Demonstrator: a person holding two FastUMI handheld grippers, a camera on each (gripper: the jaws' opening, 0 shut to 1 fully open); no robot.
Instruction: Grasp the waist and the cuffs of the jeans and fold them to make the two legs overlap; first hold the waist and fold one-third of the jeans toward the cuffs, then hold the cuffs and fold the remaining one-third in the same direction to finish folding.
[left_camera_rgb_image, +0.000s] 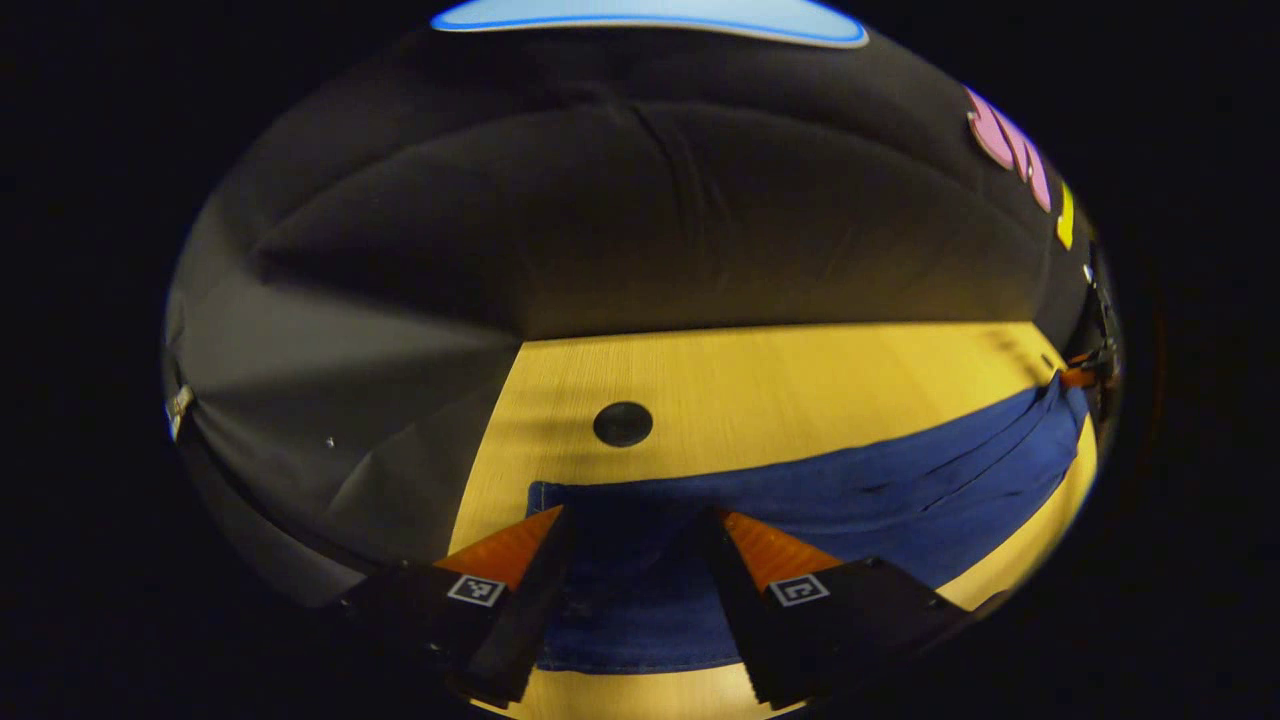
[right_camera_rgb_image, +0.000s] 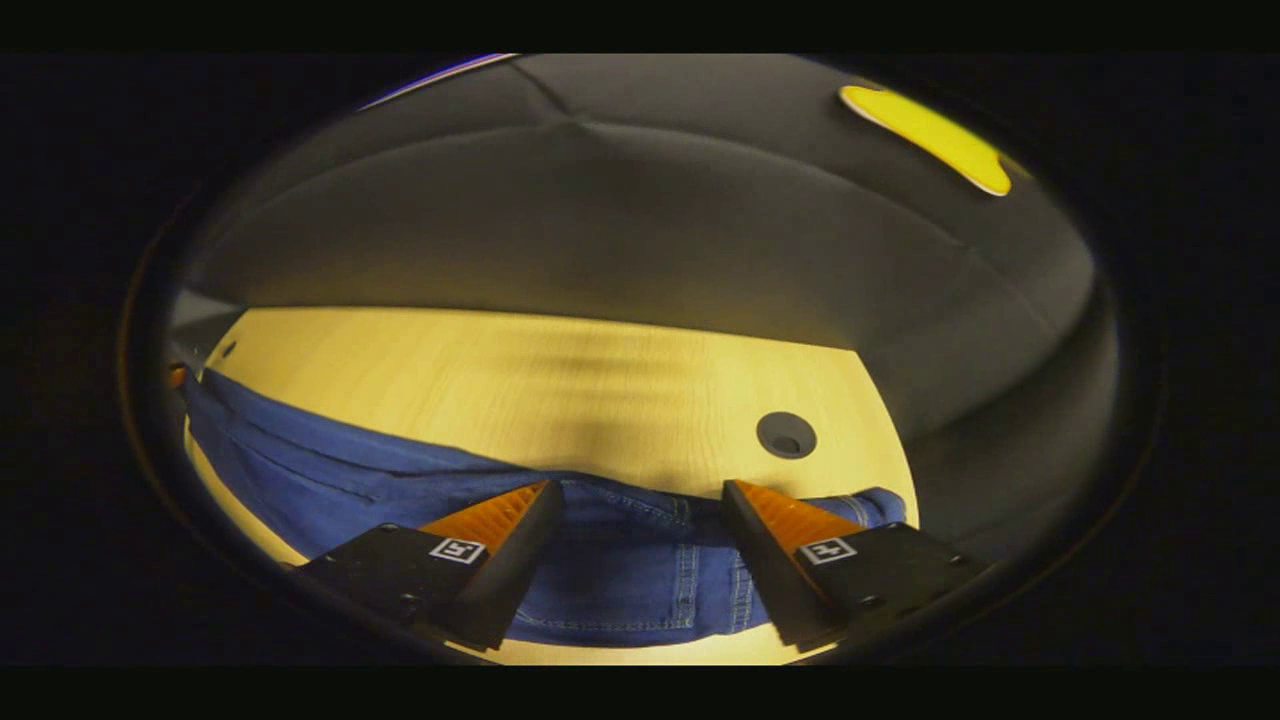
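Blue jeans (left_camera_rgb_image: 850, 490) lie as a long band across the yellow wooden table (left_camera_rgb_image: 760, 380). In the left gripper view the straight cuff end lies under my left gripper (left_camera_rgb_image: 635, 520), which is open with its fingers spread over the cloth. At the far right end of the band the other gripper (left_camera_rgb_image: 1085, 375) shows small. In the right gripper view the jeans (right_camera_rgb_image: 330, 460) stretch away to the left, and the stitched waist end (right_camera_rgb_image: 650, 570) lies below my right gripper (right_camera_rgb_image: 642, 490). It is open too, with nothing pinched.
A round dark grommet hole (left_camera_rgb_image: 622, 424) sits in the tabletop just beyond the cuff end. Another hole (right_camera_rgb_image: 786, 435) lies past the waist end. Black cloth walls rise behind the table (right_camera_rgb_image: 520, 370) and at both ends.
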